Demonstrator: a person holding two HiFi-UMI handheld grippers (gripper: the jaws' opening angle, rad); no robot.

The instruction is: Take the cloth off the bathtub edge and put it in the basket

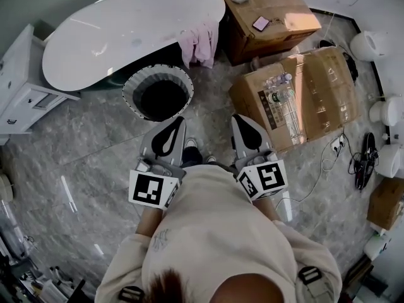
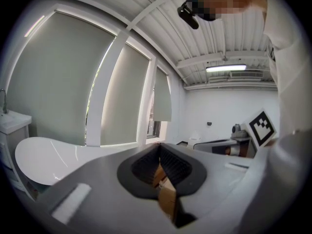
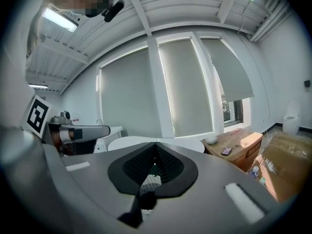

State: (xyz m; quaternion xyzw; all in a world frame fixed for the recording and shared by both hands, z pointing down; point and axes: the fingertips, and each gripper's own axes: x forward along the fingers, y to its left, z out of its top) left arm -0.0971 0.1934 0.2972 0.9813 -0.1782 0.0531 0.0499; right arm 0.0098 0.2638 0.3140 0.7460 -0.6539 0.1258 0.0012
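Observation:
A pink cloth (image 1: 199,41) hangs over the near edge of the white bathtub (image 1: 126,30). Just in front of the tub, on the floor, stands the round basket (image 1: 158,93) with a dark inside. My left gripper (image 1: 178,121) is held close to my body, its tips just short of the basket's rim, shut with nothing in it. My right gripper (image 1: 239,118) is level with it, to the right, also shut and holding nothing. In the left gripper view the closed jaws (image 2: 159,145) point up past the tub (image 2: 48,155).
Two cardboard boxes (image 1: 271,17) (image 1: 309,93) stand to the right of the tub; a phone (image 1: 261,23) lies on the far one and bottles (image 1: 278,84) on the near one. A white cabinet (image 1: 19,81) is at the left. Cables (image 1: 334,150) trail on the floor at the right.

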